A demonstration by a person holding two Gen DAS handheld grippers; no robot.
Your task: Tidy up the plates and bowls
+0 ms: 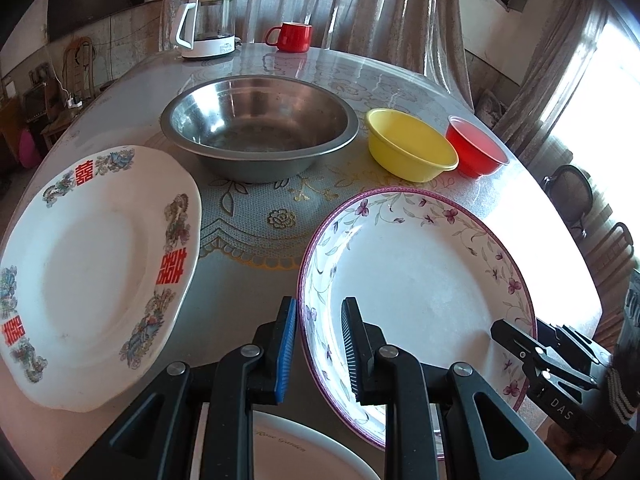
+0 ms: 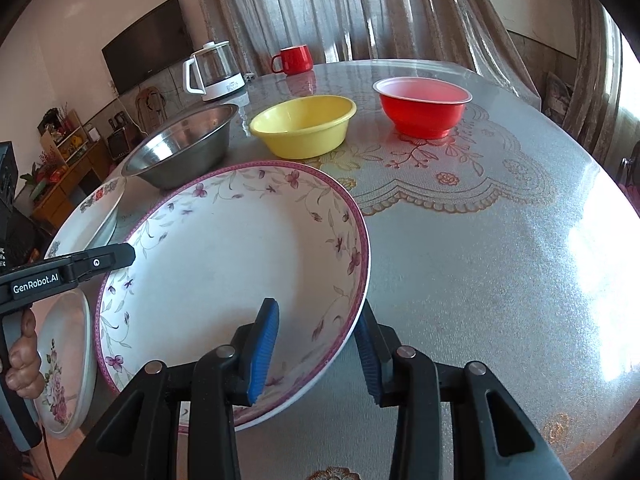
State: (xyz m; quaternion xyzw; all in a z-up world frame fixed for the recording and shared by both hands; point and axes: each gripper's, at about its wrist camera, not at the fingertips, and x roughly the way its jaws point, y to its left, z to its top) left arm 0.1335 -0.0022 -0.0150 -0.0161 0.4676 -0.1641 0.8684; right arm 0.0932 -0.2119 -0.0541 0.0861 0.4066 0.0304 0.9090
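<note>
Purple-rimmed floral plate (image 2: 224, 264) near the table's (image 2: 480, 260) front edge, tilted, gripped at both sides. Left gripper (image 1: 318, 344) narrowly closed on its left rim: one finger outside, one inside. Right gripper (image 2: 316, 354) straddles the right rim, jaws somewhat wider; pad contact there cannot be told for sure. Beside it on the left, a white plate with red characters (image 1: 92, 264); below, a rose-print plate (image 2: 64, 364). Behind: steel bowl (image 1: 260, 128), yellow bowl (image 1: 412, 144), red bowl (image 1: 476, 152). Farther back: kettle (image 1: 208, 28), red mug (image 1: 290, 36).
</note>
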